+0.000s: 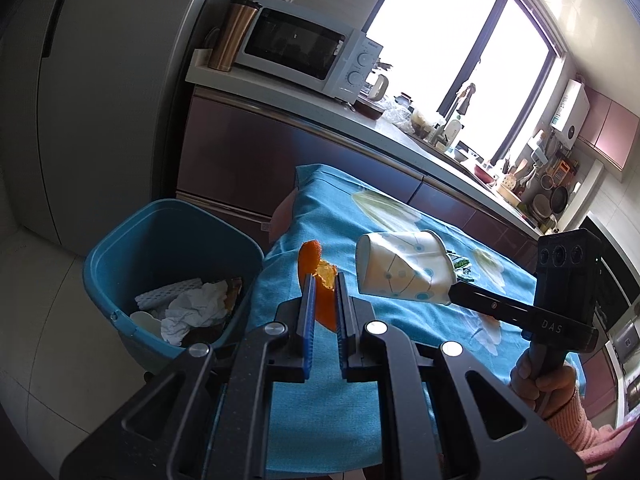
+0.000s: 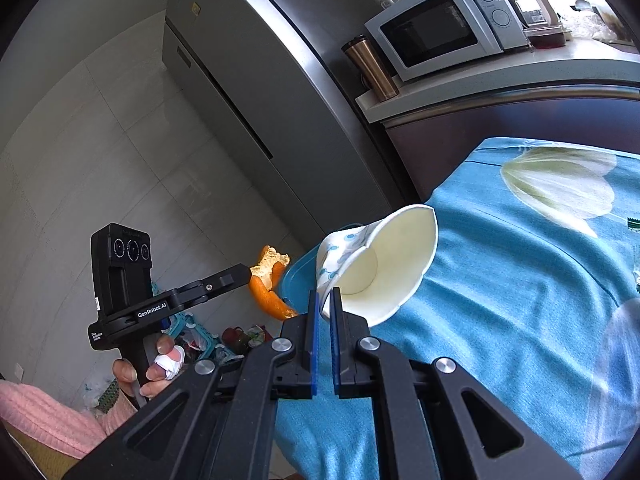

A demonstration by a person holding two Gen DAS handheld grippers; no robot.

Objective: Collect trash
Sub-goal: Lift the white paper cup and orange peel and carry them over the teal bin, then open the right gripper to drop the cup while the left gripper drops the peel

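Two grips held | my left gripper (image 1: pixel 323 280) clamps a curled orange peel strip (image 1: pixel 320 280), upright | right gripper (image 2: pixel 325 298) pinches the rim of a crumpled white dotted paper cup (image 2: pixel 384 268), lying sideways above the blue tablecloth (image 2: pixel 520 300) | only left view shows inside the blue plastic bin (image 1: pixel 120 248): crumpled paper

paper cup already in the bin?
No, the paper cup is pinched at its rim by the right hand-held gripper above the blue cloth, beside the bin.
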